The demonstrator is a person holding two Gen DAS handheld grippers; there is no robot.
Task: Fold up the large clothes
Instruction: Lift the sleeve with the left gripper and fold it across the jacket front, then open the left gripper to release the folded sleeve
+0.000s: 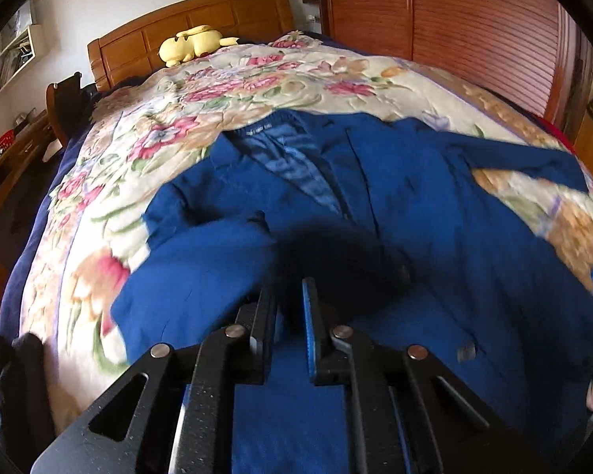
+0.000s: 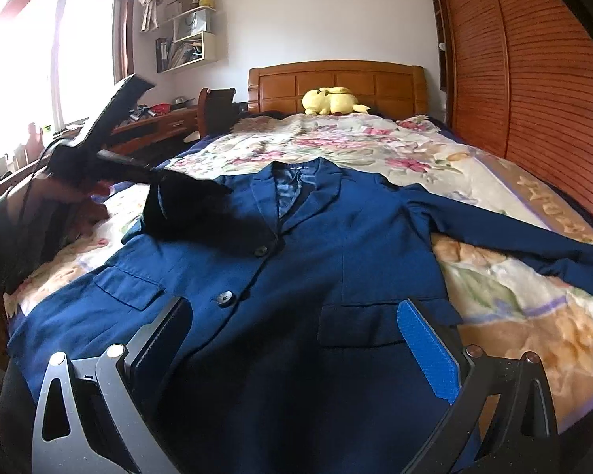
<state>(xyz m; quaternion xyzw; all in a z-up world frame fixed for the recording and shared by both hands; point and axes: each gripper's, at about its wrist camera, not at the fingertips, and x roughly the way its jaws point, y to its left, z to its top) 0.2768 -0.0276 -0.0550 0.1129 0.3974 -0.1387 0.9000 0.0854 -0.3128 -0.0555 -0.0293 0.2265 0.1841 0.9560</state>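
A blue blazer (image 2: 316, 260) lies face up on the floral bedspread (image 2: 375, 146), collar toward the headboard, its right sleeve (image 2: 514, 233) stretched out to the right. It also shows in the left wrist view (image 1: 415, 205). My left gripper (image 1: 290, 296) is nearly shut, and it seems to pinch the blazer's left sleeve (image 1: 201, 276), folded over the chest. From the right wrist view the left gripper (image 2: 201, 193) hovers over the blazer's left shoulder. My right gripper (image 2: 296, 316) is open and empty above the blazer's lower front.
A yellow plush toy (image 2: 330, 100) lies by the wooden headboard (image 2: 336, 79). A slatted wardrobe (image 2: 533, 79) runs along the right. A desk with clutter (image 2: 158, 118) and a chair (image 2: 215, 110) stand left of the bed, under a window.
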